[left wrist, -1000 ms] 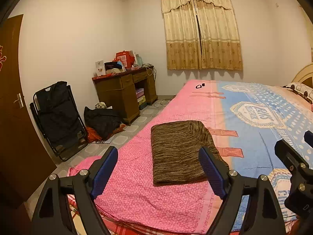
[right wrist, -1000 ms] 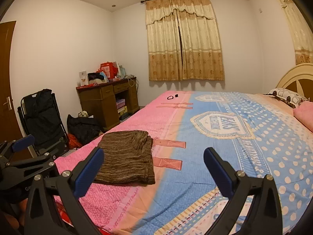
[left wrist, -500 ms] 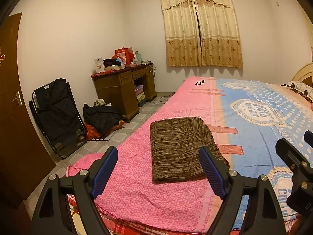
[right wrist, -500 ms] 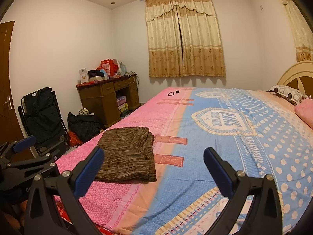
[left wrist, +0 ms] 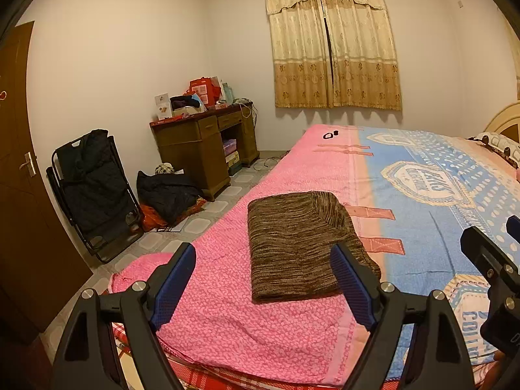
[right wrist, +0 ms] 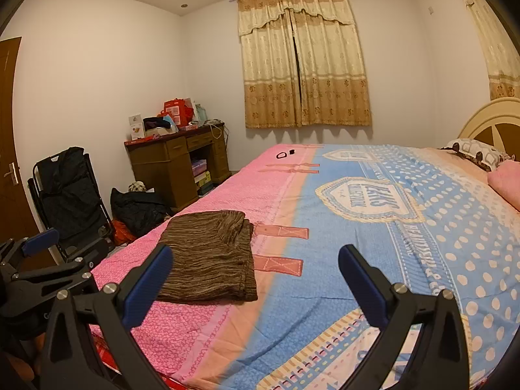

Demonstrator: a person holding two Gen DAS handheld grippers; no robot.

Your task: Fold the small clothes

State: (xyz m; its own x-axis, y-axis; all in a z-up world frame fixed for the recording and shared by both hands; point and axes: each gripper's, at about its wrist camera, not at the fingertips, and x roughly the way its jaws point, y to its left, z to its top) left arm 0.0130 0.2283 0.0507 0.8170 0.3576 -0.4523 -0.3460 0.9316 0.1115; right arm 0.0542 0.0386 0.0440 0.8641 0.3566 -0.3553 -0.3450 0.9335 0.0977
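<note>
Nothing moved; folded brown garment (left wrist: 302, 243) long axis runs away from camera.

Left tongs (left wrist: 263, 273), right tongs (right wrist: 256, 276) agape, empty.

We see the folded garment (left wrist: 302, 243) lying flat on the bed (left wrist: 422, 201), near its foot-side edge. Left gripper (left wrist: 263, 279) hangs spread before it, right gripper (right wrist: 256, 279) beside it to the right, above bare bedding. Desk (left wrist: 201, 143) stands against the far wall left of the bed, folding chair (left wrist: 91, 191) nearer, bag (left wrist: 165, 195) on the floor between them. Curtains (left wrist: 334, 42) behind the bed.
</note>
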